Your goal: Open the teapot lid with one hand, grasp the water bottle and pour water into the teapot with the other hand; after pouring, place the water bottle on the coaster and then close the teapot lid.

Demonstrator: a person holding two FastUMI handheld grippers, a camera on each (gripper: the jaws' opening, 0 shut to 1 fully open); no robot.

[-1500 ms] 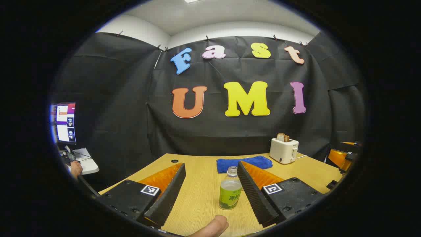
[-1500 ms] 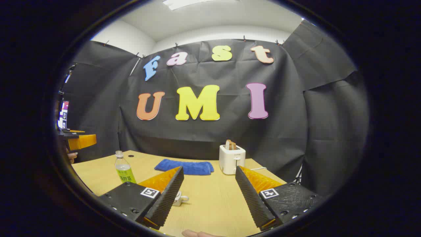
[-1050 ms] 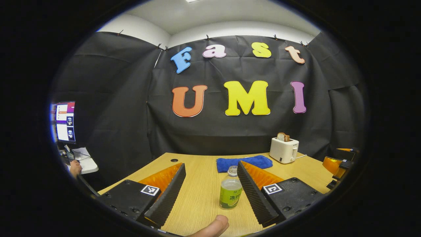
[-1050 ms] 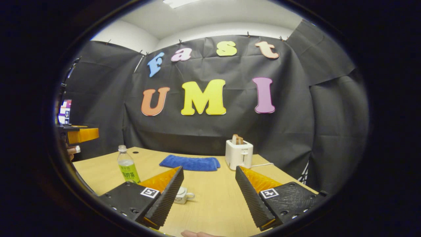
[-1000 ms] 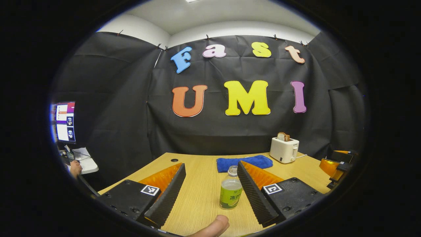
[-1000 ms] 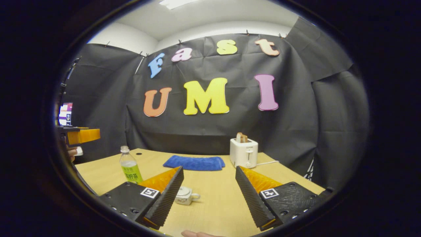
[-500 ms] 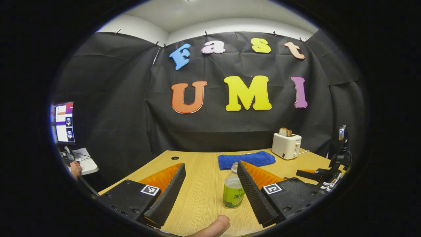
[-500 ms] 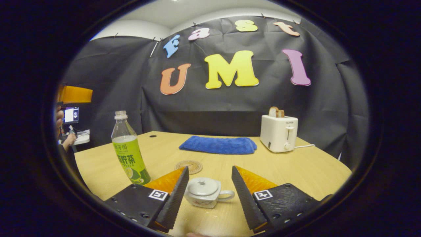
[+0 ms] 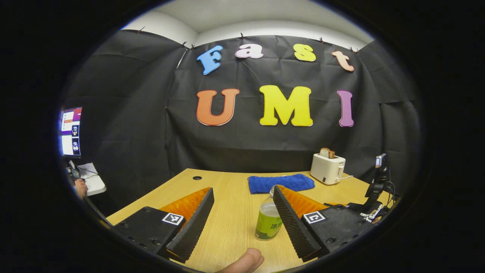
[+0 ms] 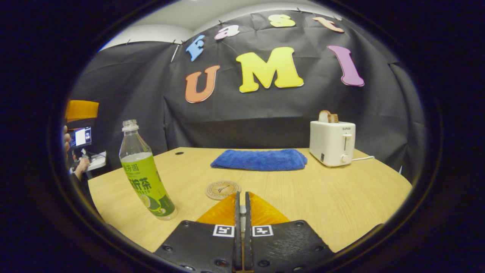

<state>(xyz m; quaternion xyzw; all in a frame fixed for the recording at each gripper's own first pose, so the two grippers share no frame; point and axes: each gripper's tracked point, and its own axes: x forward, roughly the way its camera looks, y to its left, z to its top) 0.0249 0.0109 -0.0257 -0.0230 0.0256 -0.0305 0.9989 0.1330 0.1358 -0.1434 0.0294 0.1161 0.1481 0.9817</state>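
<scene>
A clear water bottle (image 9: 268,222) with a green label and no cap stands between my left gripper's (image 9: 242,191) open fingers, close to the right one and touching neither. The bottle (image 10: 144,178) stands upright at the left in the right gripper view. My right gripper (image 10: 241,195) is shut down low over the table, with a white sliver of the teapot lid (image 10: 241,211) pinched between its fingers. The teapot's body is hidden under that gripper. A round wooden coaster (image 10: 222,189) lies just ahead of its tips.
A blue towel (image 10: 259,159) lies at the back of the wooden table (image 10: 341,197), and a white toaster (image 10: 332,142) holding bread stands to its right. A thumb (image 9: 244,261) shows at the bottom of the left gripper view. A monitor (image 9: 70,131) stands off the table's left.
My right gripper dropped toward the table, came over the teapot and shut on its lid. My left gripper stayed open and crept slightly closer to the bottle.
</scene>
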